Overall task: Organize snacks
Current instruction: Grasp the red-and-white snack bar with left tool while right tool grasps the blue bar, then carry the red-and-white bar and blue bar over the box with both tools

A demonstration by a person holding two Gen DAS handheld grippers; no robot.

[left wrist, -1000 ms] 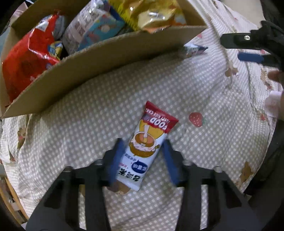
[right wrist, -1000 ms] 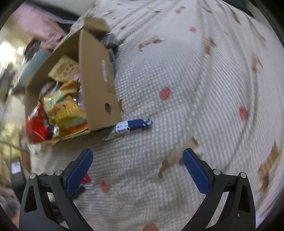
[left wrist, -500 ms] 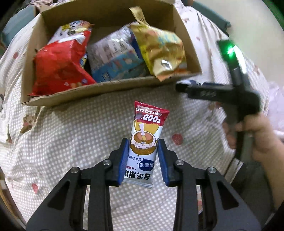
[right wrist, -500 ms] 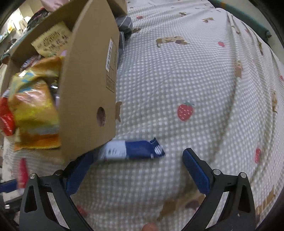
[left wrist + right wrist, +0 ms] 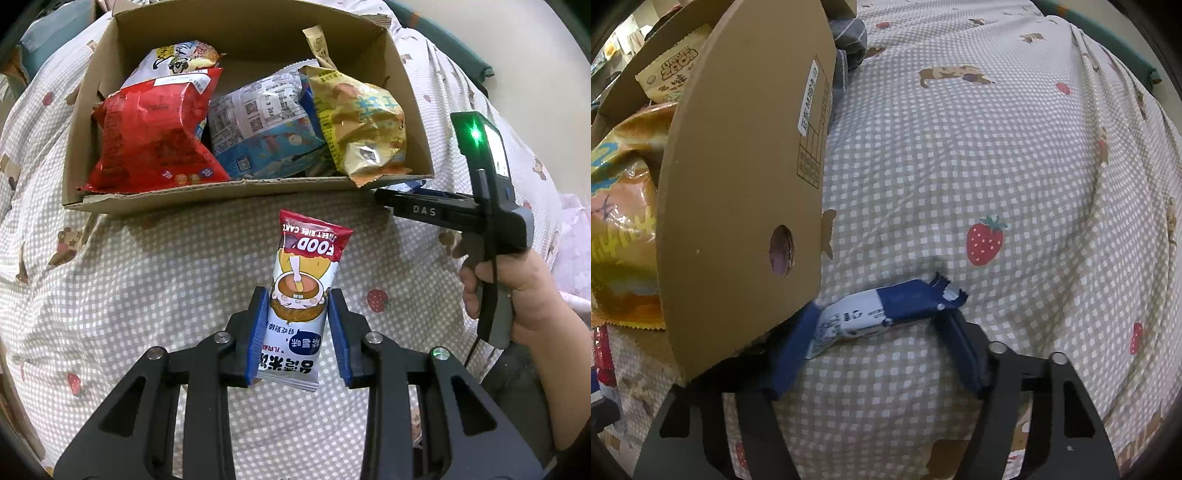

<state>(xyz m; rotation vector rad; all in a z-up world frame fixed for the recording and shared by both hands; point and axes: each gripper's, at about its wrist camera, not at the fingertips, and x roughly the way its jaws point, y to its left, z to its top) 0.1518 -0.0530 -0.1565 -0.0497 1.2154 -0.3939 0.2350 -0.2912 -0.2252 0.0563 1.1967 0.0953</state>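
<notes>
Snacks in glossy crinkled bags fill the cardboard box on the checked cloth. Nearer, the left gripper pinches a flat rice-cake packet clear of the cloth. Only the right wrist view shows the right gripper closed around a blue-and-white bar lying beside the box's corner.

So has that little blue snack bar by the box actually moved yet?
No. The blue snack bar lies beside the cardboard box corner as before; only the right gripper has closed in around it.
</notes>
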